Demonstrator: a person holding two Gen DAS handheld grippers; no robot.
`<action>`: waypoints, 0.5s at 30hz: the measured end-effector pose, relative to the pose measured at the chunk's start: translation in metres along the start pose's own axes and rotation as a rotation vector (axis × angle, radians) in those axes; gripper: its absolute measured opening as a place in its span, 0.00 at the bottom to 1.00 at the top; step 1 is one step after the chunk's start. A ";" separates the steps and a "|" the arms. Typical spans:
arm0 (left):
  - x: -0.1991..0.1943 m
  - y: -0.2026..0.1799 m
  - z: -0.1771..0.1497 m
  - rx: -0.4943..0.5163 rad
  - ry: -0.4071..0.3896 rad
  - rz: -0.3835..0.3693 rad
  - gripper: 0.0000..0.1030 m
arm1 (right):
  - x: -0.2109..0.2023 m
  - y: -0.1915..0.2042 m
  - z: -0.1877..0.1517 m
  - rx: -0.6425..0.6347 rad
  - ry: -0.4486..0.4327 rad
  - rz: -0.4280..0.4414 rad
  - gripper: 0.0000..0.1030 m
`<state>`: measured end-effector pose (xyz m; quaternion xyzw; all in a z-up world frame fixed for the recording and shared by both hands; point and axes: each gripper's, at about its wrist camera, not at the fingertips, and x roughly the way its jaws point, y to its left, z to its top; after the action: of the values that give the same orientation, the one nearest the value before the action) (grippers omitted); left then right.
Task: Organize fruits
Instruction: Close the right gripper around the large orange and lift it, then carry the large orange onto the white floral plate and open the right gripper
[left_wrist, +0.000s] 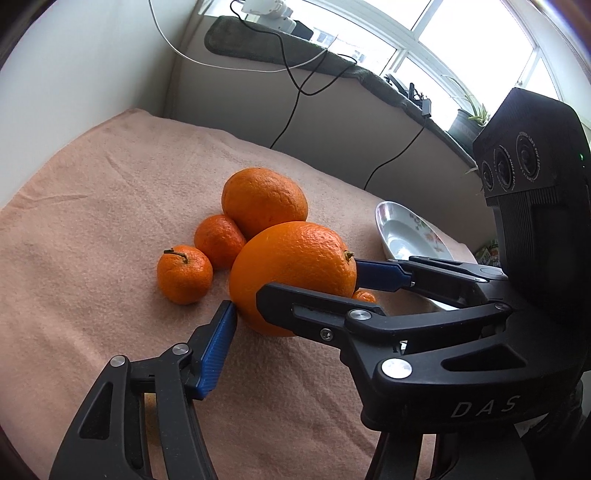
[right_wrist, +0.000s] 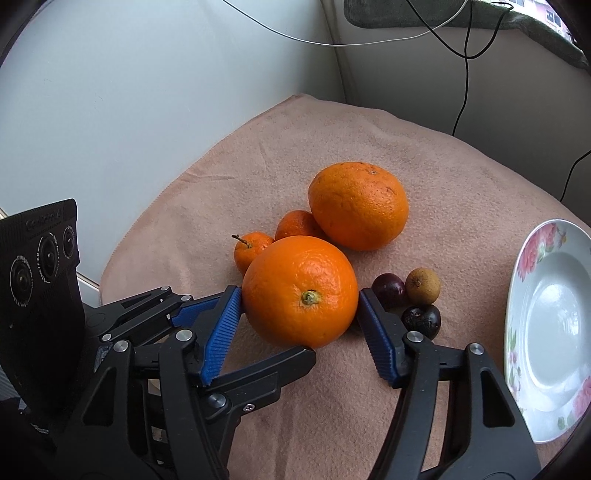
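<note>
A big orange sits on the pink towel. My right gripper has both blue pads against its sides. It also shows in the left wrist view, where the right gripper crosses in front. My left gripper's one visible blue pad touches the orange's lower left; its other finger is out of view. A second big orange, two mandarins, two dark purple fruits and a brown fruit lie close by.
A white floral plate lies at the towel's right edge, and shows in the left wrist view. A wall stands behind and to the left. Cables hang down it, and a window sill with a plant is at the back.
</note>
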<state>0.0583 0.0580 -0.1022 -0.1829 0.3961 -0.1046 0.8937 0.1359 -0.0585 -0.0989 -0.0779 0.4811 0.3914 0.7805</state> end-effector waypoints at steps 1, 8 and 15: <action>-0.001 -0.002 0.000 0.004 -0.002 0.000 0.59 | -0.003 0.000 -0.001 0.001 -0.004 -0.002 0.65; -0.003 -0.025 0.005 0.055 -0.018 -0.015 0.59 | -0.028 -0.009 -0.007 0.022 -0.055 -0.022 0.65; 0.004 -0.061 0.008 0.122 -0.018 -0.047 0.59 | -0.061 -0.032 -0.022 0.074 -0.110 -0.052 0.65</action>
<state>0.0639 0.0034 -0.0752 -0.1384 0.3764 -0.1478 0.9041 0.1285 -0.1236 -0.0693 -0.0397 0.4496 0.3566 0.8180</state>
